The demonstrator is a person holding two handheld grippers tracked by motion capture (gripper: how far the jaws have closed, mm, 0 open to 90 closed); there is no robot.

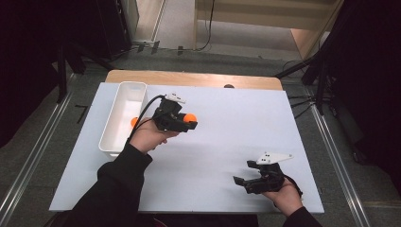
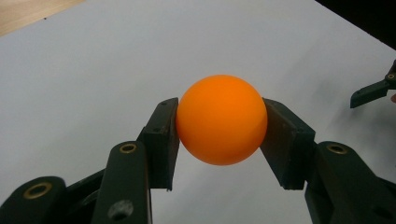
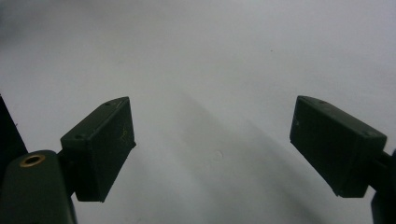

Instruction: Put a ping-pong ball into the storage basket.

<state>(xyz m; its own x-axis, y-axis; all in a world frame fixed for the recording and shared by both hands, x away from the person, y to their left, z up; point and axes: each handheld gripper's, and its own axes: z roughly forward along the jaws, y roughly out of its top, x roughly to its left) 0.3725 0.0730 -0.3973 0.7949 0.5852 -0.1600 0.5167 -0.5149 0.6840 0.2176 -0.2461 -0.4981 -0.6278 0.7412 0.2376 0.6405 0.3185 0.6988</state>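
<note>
Orange ball (image 2: 221, 120) sits clamped between the left gripper's (image 1: 182, 118) jaws, above the table (image 1: 227, 123), just at 3 o'clock of the white bin (image 1: 124, 116). The right gripper (image 1: 250, 178), at 5 o'clock, gapes empty.

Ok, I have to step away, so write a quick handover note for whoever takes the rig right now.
Left tool: shut on the orange ball, held just right of the white bin.
Right tool: open, nothing between its jaws, low over the white table at the near right.
Done: a second orange ball already lies in the bin, partly hidden by the left hand.
Left: probably carry the held ball over the bin and release it there. The right tool has no job at hand that I can see.
</note>
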